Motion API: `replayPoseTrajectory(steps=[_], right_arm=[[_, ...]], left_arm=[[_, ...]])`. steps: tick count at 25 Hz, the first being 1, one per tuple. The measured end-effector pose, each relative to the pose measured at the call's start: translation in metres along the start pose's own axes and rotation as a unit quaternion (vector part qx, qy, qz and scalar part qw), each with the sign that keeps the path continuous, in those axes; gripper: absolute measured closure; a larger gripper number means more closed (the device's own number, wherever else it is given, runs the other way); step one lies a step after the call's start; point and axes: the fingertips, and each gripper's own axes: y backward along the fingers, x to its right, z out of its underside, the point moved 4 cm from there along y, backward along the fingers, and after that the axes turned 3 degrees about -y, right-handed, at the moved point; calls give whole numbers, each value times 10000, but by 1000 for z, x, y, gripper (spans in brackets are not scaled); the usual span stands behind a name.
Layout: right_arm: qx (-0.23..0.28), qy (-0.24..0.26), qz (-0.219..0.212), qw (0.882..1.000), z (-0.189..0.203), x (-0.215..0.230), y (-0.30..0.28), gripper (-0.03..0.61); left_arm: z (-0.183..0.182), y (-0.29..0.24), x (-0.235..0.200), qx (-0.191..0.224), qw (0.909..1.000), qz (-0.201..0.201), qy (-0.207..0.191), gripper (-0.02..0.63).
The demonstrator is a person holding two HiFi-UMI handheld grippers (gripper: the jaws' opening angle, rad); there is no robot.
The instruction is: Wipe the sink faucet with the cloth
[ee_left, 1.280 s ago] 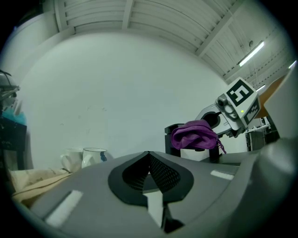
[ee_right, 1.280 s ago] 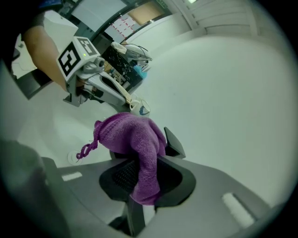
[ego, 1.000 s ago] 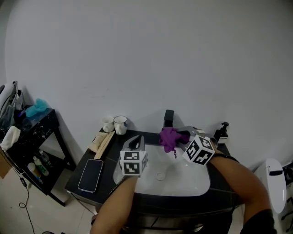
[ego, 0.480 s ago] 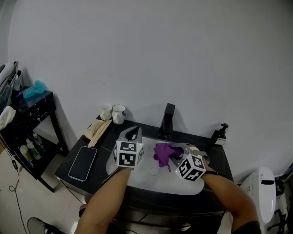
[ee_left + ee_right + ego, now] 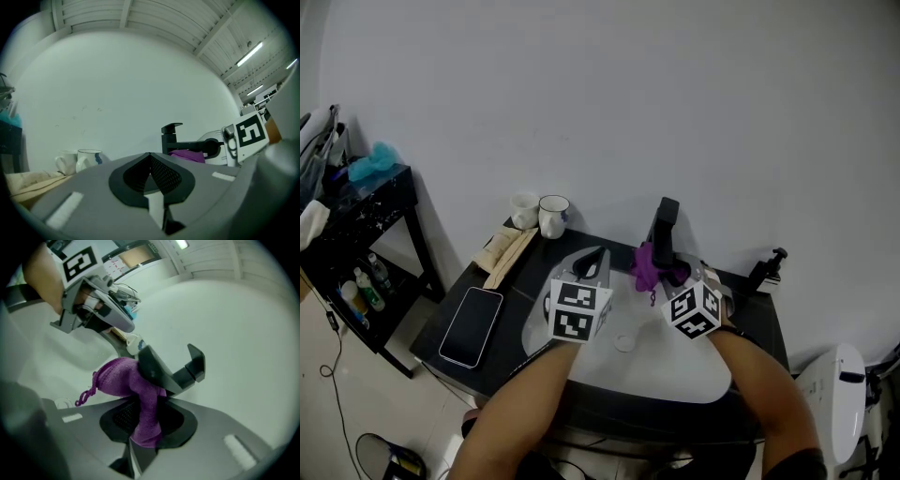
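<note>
Cloth [image 5: 123, 377], pinched by right gripper [image 5: 143, 417], drapes against faucet [image 5: 157, 371]; left gripper [image 5: 150, 174] closed, mugs [image 5: 88, 160] beyond it.

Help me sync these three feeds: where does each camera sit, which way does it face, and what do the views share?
Head view: on the person's head, looking steeply down at the sink; left forearm, right forearm, left gripper and right gripper show.
Left gripper view: rides the left gripper, looks along its shut, empty jaws toward the faucet; the right gripper shows at right.
Right gripper view: rides the right gripper, looks along jaws shut on the purple cloth at the faucet; left gripper upper left.
Shared: all three show faucet and cloth.
</note>
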Motion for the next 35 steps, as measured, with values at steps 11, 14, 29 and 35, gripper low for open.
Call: replayPoseTrajectory(steps=[11,14,29,35], right_arm=[[-181,-284,-82,9994,4,11,-25,486],[-439,-269,-391,9979,12,0,-30,486],[-686,70,-476,9965,36,11,2,485],[-814,208,280,9961,28,95,16,485]], left_arm=[[2,-2,-1,26,10000,31,80,596],[2,-2,-2,38,10000,24,73,595],[2,0,-3,13,10000,-25,-9,596],[4,-1,-2,-41,10000,13,-24,597]])
